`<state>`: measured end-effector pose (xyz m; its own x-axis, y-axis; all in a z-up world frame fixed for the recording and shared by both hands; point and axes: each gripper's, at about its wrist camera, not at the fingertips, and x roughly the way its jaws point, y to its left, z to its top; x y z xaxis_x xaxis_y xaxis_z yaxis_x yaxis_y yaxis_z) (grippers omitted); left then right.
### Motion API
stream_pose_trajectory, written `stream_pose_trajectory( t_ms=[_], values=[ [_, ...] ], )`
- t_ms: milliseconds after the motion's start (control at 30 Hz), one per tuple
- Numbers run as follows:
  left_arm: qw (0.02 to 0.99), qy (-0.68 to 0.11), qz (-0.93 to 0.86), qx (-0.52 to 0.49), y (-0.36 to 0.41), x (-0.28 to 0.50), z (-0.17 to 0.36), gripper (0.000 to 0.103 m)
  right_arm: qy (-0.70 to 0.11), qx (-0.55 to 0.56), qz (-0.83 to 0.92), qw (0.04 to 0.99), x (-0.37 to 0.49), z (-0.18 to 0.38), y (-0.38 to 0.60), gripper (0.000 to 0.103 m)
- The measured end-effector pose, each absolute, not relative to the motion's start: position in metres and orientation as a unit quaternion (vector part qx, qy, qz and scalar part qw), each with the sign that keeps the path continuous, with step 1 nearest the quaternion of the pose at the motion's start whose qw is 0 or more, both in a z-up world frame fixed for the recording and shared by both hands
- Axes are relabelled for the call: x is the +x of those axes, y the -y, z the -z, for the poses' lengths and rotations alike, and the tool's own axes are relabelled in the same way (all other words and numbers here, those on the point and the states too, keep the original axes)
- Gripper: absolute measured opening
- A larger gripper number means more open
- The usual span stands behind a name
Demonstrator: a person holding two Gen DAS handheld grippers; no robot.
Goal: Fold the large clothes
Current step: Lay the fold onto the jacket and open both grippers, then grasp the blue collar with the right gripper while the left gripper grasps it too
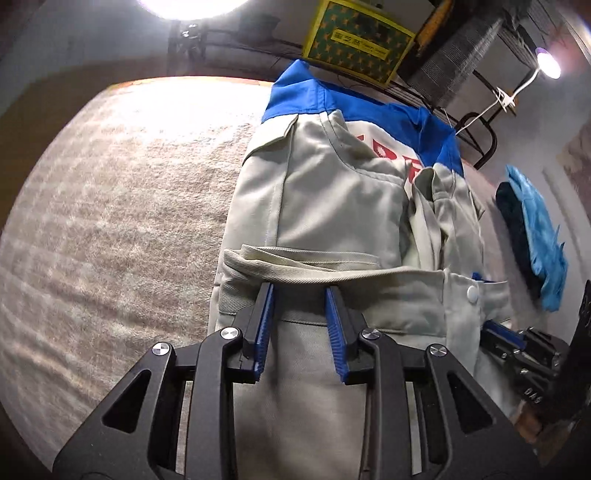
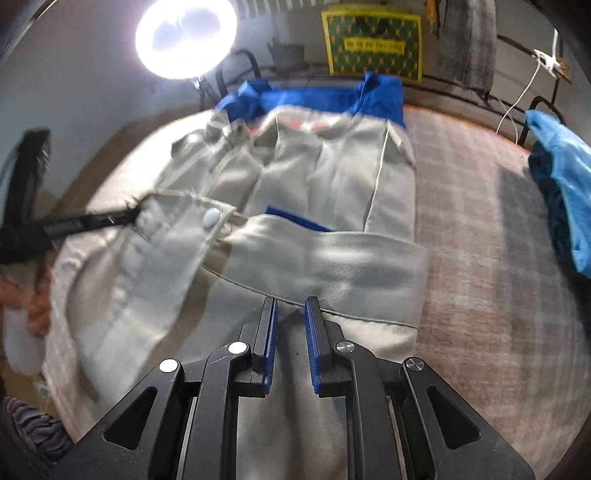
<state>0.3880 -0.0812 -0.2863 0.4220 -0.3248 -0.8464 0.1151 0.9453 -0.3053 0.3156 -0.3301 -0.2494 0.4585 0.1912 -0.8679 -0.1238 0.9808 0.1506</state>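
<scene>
Two grippers work a grey-and-blue jacket [image 1: 332, 206] spread on the beige bed [image 1: 110, 221]. Left gripper [image 1: 300, 291], jaws apart, straddles the folded near hem. Right gripper [image 2: 290, 301], jaws narrowly apart, meets the hem edge. Blue cloth [image 2: 561, 177] lies far right.

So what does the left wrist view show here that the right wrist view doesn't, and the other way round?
Only the left wrist view shows red lettering on the jacket clearly, and the right gripper from the side at the jacket's hem.

Only the right wrist view shows the person's hand and the left gripper from the side, at a raised flap with a white snap.

Both show the grey and blue jacket on the carpeted surface, the yellow-green box, the ring light, blue cloth, and each gripper's own jaws parted over the hem.
</scene>
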Motion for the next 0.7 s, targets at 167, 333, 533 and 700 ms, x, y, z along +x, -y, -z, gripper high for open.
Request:
stream_pose_trajectory(
  t_ms=[167,333,533,700],
  values=[
    [0.842,-0.504,0.155,-0.112,0.066,0.390,0.257,0.030,-0.489,0.037,-0.129,0.862,0.311,0.215,0.332,0.017],
    [0.852,-0.487,0.168,-0.094,0.054,0.411,0.232,0.037,-0.463,0.069,-0.123,0.875,0.324,0.190,0.367,0.017],
    [0.863,-0.467,0.159,-0.110,0.039,0.473,0.219,0.038,-0.446,0.079,-0.081,0.888,0.374,0.176,0.409,0.017],
    [0.858,-0.460,0.192,-0.124,0.058,0.528,0.215,0.038,-0.444,0.063,-0.072,0.891,0.438,0.174,0.417,0.026]
  ],
)
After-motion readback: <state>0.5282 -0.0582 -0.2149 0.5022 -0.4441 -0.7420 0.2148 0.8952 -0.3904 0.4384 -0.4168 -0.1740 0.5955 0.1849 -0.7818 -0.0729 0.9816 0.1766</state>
